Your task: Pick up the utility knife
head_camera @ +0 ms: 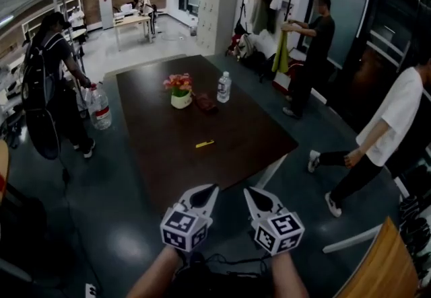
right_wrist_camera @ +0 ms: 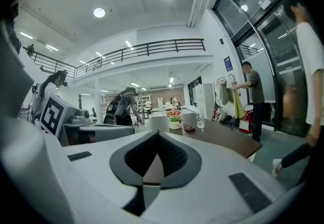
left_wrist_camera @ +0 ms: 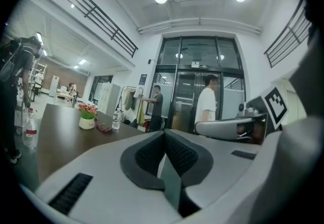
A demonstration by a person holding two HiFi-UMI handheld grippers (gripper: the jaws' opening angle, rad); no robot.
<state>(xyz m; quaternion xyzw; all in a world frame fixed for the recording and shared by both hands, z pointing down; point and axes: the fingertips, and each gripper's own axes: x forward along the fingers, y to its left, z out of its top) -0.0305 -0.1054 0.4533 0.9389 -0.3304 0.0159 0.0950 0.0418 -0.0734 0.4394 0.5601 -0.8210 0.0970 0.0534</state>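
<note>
The yellow utility knife [head_camera: 205, 144] lies flat on the dark brown table [head_camera: 168, 155], near the table's near end, with nothing around it. My left gripper [head_camera: 211, 188] and right gripper [head_camera: 248, 192] hang side by side over the floor, short of the table's near edge and apart from the knife. Both point toward the table. In the left gripper view the left gripper [left_wrist_camera: 163, 135] has its jaws together with nothing between them. The right gripper [right_wrist_camera: 158, 136] looks the same in its own view. The knife does not show in either gripper view.
A pot of flowers [head_camera: 180, 91], a water bottle [head_camera: 224, 87] and a dark red object [head_camera: 205, 103] stand at the table's far half. A large water jug [head_camera: 100, 108] and a person with a backpack [head_camera: 50, 81] are left of the table. Two more people [head_camera: 384, 135] are on the right.
</note>
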